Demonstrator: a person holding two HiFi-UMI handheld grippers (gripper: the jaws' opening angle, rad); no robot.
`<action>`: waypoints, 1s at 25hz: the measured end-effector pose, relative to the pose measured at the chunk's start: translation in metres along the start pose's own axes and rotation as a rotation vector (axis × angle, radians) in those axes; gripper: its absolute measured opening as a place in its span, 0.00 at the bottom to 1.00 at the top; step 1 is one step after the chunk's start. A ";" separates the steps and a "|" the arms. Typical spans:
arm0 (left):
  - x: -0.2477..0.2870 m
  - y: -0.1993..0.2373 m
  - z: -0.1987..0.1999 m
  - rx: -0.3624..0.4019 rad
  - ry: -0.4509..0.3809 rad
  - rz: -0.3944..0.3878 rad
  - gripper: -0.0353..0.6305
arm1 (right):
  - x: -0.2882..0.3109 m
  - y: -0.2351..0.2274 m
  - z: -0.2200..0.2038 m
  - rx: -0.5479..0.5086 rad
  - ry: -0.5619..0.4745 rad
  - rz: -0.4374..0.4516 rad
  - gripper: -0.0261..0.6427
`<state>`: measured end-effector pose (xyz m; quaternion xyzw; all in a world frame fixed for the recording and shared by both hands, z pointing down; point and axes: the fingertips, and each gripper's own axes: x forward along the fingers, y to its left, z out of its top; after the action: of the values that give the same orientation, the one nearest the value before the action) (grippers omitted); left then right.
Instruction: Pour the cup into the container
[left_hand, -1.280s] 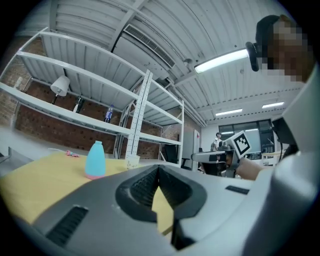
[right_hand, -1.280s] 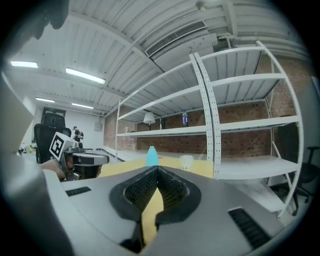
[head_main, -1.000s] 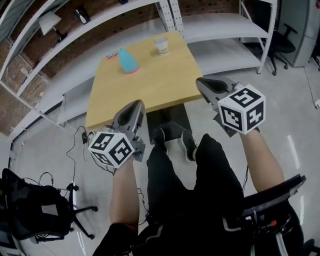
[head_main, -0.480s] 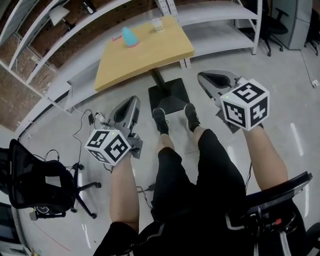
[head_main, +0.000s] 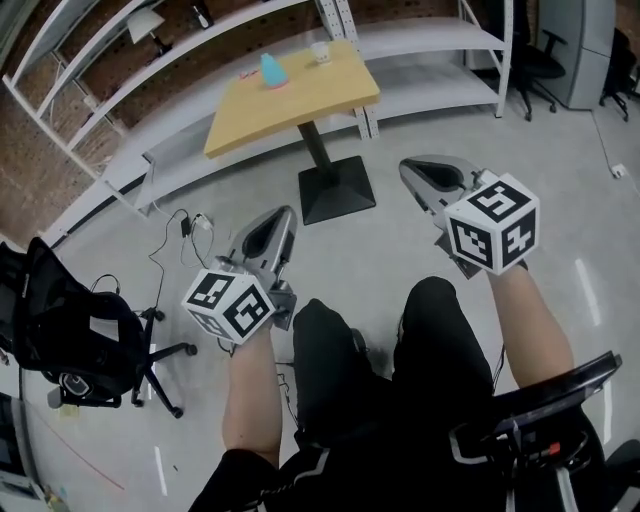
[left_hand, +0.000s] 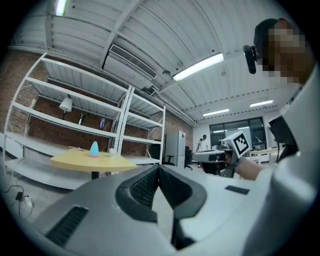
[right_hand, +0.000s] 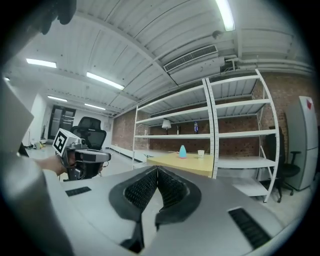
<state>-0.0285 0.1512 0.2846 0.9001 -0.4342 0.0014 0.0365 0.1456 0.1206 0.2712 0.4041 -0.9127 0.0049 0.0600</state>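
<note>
Well, the person sits well back from the yellow worktop (head_main: 300, 105), holding a tool out in front in each hand. The left tool (head_main: 283, 214) has its jaws pressed together with nothing between them. The right tool (head_main: 408, 166) is likewise closed and empty. The white cup (head_main: 320, 52) stands upright near the worktop's far edge. The light-blue container (head_main: 271, 70) stands to the cup's left, apart from it, also toward the far side. Grey shelving (head_main: 430, 45) runs behind the worktop.
</note>
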 end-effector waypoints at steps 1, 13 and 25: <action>-0.005 -0.006 -0.002 0.000 0.002 -0.002 0.05 | -0.006 0.004 -0.001 0.001 0.001 0.001 0.04; -0.075 -0.070 -0.031 -0.033 0.026 0.000 0.05 | -0.065 0.068 -0.028 0.052 0.021 0.031 0.04; -0.167 -0.153 -0.027 -0.022 -0.027 0.048 0.05 | -0.174 0.140 -0.026 0.063 -0.027 -0.008 0.04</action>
<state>-0.0121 0.3781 0.2963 0.8888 -0.4562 -0.0144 0.0405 0.1616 0.3446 0.2830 0.4096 -0.9112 0.0280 0.0351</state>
